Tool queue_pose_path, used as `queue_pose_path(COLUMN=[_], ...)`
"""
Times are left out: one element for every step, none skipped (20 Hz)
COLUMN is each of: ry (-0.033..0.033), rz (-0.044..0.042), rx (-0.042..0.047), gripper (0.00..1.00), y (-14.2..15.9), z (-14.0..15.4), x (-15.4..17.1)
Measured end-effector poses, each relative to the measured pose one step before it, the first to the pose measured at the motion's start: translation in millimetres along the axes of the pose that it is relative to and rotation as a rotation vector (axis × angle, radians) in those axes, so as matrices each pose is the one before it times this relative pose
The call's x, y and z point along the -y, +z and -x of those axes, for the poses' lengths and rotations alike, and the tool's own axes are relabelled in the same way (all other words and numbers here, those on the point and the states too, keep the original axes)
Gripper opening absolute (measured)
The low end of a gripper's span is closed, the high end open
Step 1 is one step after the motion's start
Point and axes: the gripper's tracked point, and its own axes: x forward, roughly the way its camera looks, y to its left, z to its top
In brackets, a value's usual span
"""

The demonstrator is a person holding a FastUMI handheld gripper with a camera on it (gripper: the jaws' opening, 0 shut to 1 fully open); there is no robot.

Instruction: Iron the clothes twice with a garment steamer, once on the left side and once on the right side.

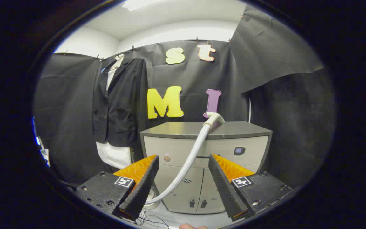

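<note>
A black jacket [121, 101] over a white garment [114, 156] hangs on a hanger against the booth wall, beyond and to the left of my fingers. The steamer head [214, 118] lies on top of a grey cabinet [233, 129], straight ahead. Its white hose [193, 156] runs down from the head in front of the cabinet and passes between my fingers to the floor. My gripper [183, 162] is open, well short of the steamer head, with nothing pressed between its fingers.
The grey cabinet has drawers and lower doors [199, 187] and stands right of the hanging clothes. A round white base [152, 198] and thin cables [152, 220] lie on the floor by the left finger. Black cloth walls close in on both sides.
</note>
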Motion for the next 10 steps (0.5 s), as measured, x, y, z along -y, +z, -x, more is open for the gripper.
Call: queue_pose_path(ry=[0.00022, -0.0002, -0.00427, -0.00755, -0.0111, -0.01881, -0.02064, -0.01791, -0.0194, -0.0187], rz=[-0.00191, -0.00186, 0.00116, 0.00736, 0.01635, 0.01316, 0.00249, -0.00436, -0.0088, -0.01303], rx=[-0.00566, -0.00255, -0.00058, -0.00071, -0.00282, -0.00252, -0.00181, -0.00491, -0.00167, 0.00414], gripper=[0.97, 0.97, 0.98, 0.97, 0.97, 0.98, 0.97, 0.98, 0.98, 0.98], y=[-2.19, -0.37, -0.2, -0.08, -1.17, -1.92, -2.85, -1.56, -1.38, 0.28], z=[0.4, 0.88, 1.08, 1.96, 2.12, 1.99, 3.5, 3.08, 4.85, 5.02], x=[-5.17, -6.71, -5.5, -3.37, -2.78, 0.95, 2.46, 0.7, 2.12, 2.32])
